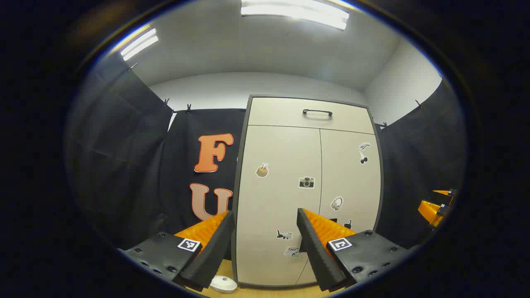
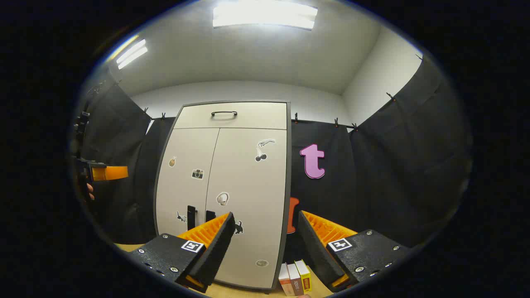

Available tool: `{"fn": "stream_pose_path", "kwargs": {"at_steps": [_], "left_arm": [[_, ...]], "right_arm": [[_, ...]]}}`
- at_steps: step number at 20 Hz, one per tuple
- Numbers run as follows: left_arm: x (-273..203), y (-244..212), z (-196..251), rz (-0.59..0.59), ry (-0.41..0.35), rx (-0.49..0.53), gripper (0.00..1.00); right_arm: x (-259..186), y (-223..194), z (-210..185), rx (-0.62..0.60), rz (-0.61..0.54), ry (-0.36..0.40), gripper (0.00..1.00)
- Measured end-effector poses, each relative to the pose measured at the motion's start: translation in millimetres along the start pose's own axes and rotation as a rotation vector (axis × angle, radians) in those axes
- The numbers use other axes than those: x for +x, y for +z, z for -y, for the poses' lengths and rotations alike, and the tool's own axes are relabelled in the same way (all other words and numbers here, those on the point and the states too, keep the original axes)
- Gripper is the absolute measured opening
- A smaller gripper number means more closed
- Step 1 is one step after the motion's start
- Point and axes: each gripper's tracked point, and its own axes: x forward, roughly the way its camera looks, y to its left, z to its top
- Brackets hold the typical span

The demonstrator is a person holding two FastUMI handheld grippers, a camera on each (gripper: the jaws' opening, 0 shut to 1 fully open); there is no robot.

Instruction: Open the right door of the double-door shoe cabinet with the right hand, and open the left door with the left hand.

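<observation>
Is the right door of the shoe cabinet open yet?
Shut. The beige right door lies flush with the beige left door, only a thin seam between them; both tongs hang apart from it.

The tall beige double-door shoe cabinet (image 2: 223, 186) stood against the black cloth wall (image 2: 372, 174), its drawer (image 2: 232, 116) above both closed doors. Three small boxes (image 2: 296, 281) stood beside its right foot; a white oval object (image 1: 223, 284) lay left.

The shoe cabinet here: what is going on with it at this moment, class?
A person holds tongs in each hand, facing the shoe cabinet. Both its doors, left and right, are shut. The left tongs and right tongs are open, short of the door handles, gripping nothing. No door has been opened yet.
</observation>
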Motion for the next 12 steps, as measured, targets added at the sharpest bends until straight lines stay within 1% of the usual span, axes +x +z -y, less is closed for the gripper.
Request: {"fn": "stream_pose_path", "kwargs": {"at_steps": [2,3,5,6,8,9,11,12], "left_arm": [[-3.6,-3.3,-2.4,-0.006,0.037,0.022,0.96],[-5.1,-3.6,2.8,-0.009,0.040,0.021,0.96],[-9.2,-3.9,10.4,-0.009,0.055,0.014,0.96],[-11.1,-3.8,13.8,-0.008,0.064,0.008,0.96],[-15.3,-4.2,20.3,-0.012,0.085,0.011,0.94],[-17.3,-4.4,24.1,-0.015,0.092,0.019,0.96],[-21.6,-4.9,33.6,-0.017,0.091,0.049,0.95],[-22.9,-3.1,34.0,-0.011,0.105,0.067,0.96]], "right_arm": [[-3.3,1.1,10.4,0.011,0.008,0.001,0.92],[-4.7,-0.3,17.8,0.017,0.005,-0.009,0.93],[-7.2,-7.4,35.2,0.010,-0.015,-0.032,0.93],[-9.4,-9.6,40.3,0.007,-0.025,-0.029,0.93],[-12.0,-9.4,46.6,-0.008,-0.017,-0.012,0.94],[-12.1,-10.8,49.1,-0.023,-0.016,-0.003,0.94],[-13.8,-17.5,47.5,-0.042,-0.027,0.029,0.94],[-12.1,-20.6,47.7,-0.043,-0.031,0.034,0.94]]}}
